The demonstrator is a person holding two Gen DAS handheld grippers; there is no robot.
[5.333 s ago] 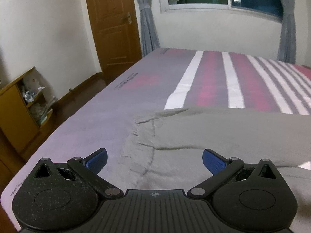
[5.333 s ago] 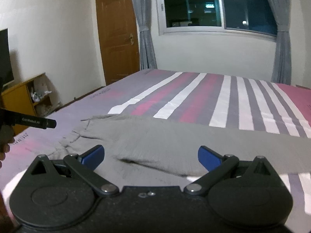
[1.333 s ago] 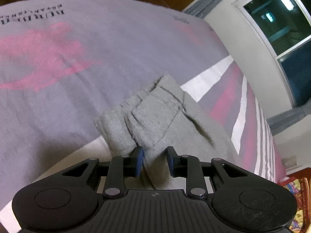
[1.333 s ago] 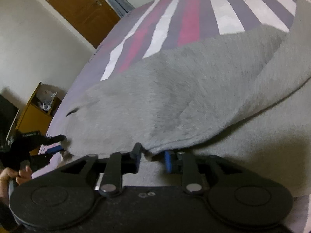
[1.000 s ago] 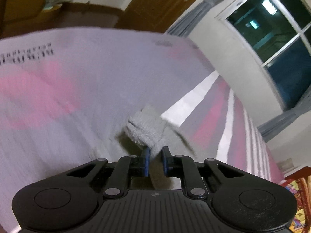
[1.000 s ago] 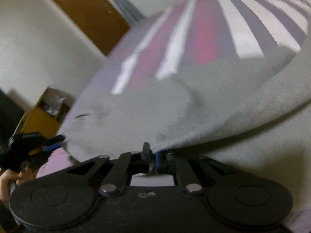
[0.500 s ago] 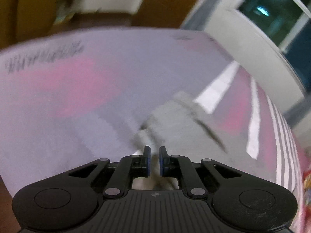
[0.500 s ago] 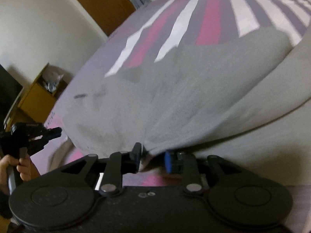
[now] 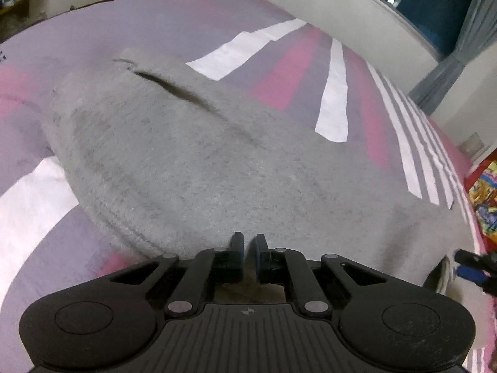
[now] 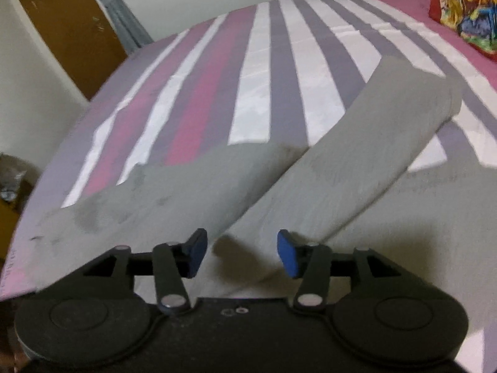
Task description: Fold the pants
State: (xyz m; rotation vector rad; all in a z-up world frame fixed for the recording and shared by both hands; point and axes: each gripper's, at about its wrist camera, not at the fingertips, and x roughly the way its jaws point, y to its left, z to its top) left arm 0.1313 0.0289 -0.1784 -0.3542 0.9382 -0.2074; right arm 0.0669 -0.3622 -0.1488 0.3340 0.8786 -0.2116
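Note:
Grey sweatpants (image 9: 198,155) lie on the striped bed (image 9: 217,12), folded lengthwise, waistband end with a pocket slit at the upper left. My left gripper (image 9: 247,244) is shut, its jaws nearly touching at the pants' near edge; whether cloth is pinched is hidden. In the right wrist view the two grey legs (image 10: 357,155) stretch away to the right, one over the other. My right gripper (image 10: 240,244) is open and empty just above the near cloth. Its blue tip shows at the left wrist view's right edge (image 9: 470,272).
The bed sheet (image 10: 264,77) has pink, white and grey stripes. A colourful pillow (image 10: 466,6) lies at the far right corner. A brown door (image 10: 62,31) and a window with grey curtains (image 9: 435,15) stand beyond the bed. A wooden shelf (image 10: 9,186) is at the left.
My right gripper has opened and let go of the pants edge. Both grippers swung over; the lifted cloth now lies flat, folded over. My left gripper stays shut.

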